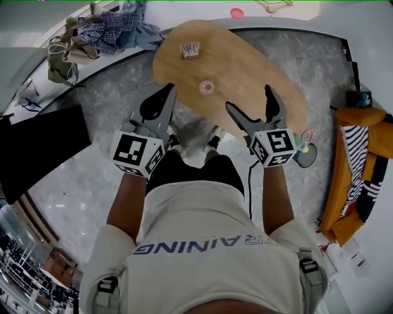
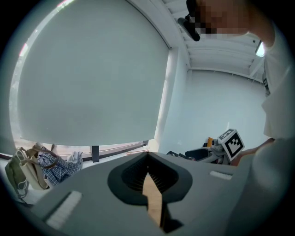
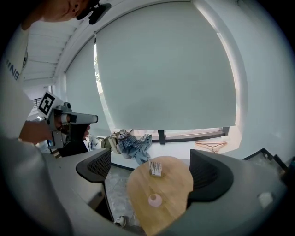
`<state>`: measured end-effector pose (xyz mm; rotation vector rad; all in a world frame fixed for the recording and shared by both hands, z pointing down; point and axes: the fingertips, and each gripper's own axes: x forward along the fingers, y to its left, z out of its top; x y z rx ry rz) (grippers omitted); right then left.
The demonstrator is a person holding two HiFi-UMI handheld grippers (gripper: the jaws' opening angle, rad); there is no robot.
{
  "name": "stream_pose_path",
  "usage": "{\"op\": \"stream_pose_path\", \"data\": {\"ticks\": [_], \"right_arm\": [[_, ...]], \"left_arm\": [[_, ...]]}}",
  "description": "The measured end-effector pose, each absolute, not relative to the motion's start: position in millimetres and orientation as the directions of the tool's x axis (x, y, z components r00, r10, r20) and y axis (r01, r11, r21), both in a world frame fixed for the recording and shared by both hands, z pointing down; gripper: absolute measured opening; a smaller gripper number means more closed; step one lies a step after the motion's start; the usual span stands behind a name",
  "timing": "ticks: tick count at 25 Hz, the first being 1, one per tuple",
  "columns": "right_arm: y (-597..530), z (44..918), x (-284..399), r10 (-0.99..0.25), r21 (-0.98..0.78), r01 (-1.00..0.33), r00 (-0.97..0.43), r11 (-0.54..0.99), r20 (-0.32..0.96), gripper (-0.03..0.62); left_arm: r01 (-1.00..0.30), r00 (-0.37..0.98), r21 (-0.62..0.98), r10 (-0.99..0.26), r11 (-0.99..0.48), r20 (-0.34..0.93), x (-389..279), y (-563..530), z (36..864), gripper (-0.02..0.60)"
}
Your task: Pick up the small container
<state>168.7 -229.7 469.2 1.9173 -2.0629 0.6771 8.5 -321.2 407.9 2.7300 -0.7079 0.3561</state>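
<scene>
The small pink container (image 1: 207, 87) stands near the middle of the oval wooden table (image 1: 258, 73). In the right gripper view the container (image 3: 155, 200) lies low between the jaws, some way ahead on the table (image 3: 175, 193). My right gripper (image 1: 249, 101) is open and empty, held over the table's near edge. My left gripper (image 1: 162, 98) is shut with nothing in it, over the floor to the left of the table. In its own view the left gripper (image 2: 147, 159) points up at a window blind, and the container is out of sight there.
A small printed box (image 1: 189, 49) sits at the table's far end. Clothes (image 1: 116, 27) and a bag (image 1: 61, 58) lie on the window ledge, with a hanger (image 1: 273, 6) further right. A black board (image 1: 43, 147) lies on the floor at left, and an orange sofa (image 1: 359, 165) stands at right.
</scene>
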Motion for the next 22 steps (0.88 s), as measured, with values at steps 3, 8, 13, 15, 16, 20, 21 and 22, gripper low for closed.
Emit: {"op": "stream_pose_path", "data": {"ticks": [3, 8, 13, 15, 16, 20, 21, 22], "right_arm": [[-236.2, 507.3, 157.3, -0.842, -0.174, -0.983, -0.135, 0.05, 0.522, 0.545], [-248.6, 580.6, 142.6, -0.778, -0.19, -0.978, -0.181, 0.081, 0.602, 0.545], [-259.9, 652.4, 137.6, -0.743, -0.188, -0.979, -0.184, 0.08, 0.643, 0.543], [-263.8, 682.6, 135.5, -0.731, -0.187, -0.979, -0.185, 0.08, 0.657, 0.538], [-264.8, 697.2, 133.8, -0.725, -0.189, -0.979, -0.186, 0.078, 0.663, 0.537], [-270.9, 748.1, 125.8, -0.714, -0.191, -0.98, -0.175, 0.06, 0.677, 0.52], [-273.4, 760.7, 124.5, -0.709, -0.191, -0.98, -0.173, 0.056, 0.683, 0.52], [-276.1, 773.2, 123.9, -0.705, -0.19, -0.98, -0.171, 0.052, 0.688, 0.52]], "left_arm": [[-0.51, 0.841, 0.227, -0.426, -0.83, 0.332, 7.1, -320.5, 425.8, 0.0], [-0.533, 0.824, 0.242, -0.431, -0.811, 0.369, 8.9, -323.0, 458.4, 0.0], [-0.548, 0.809, 0.241, -0.433, -0.801, 0.397, 9.8, -327.3, 498.5, 0.0], [-0.551, 0.804, 0.237, -0.431, -0.8, 0.41, 9.9, -327.2, 517.3, 0.0], [-0.552, 0.801, 0.238, -0.43, -0.799, 0.415, 9.5, -326.4, 526.1, 0.001], [-0.565, 0.792, 0.258, -0.427, -0.784, 0.437, 3.3, -324.6, 557.0, 0.0], [-0.569, 0.789, 0.263, -0.426, -0.779, 0.443, 1.5, -324.4, 564.4, 0.0], [-0.572, 0.786, 0.267, -0.425, -0.776, 0.448, 0.0, -324.0, 572.0, 0.0]]}}
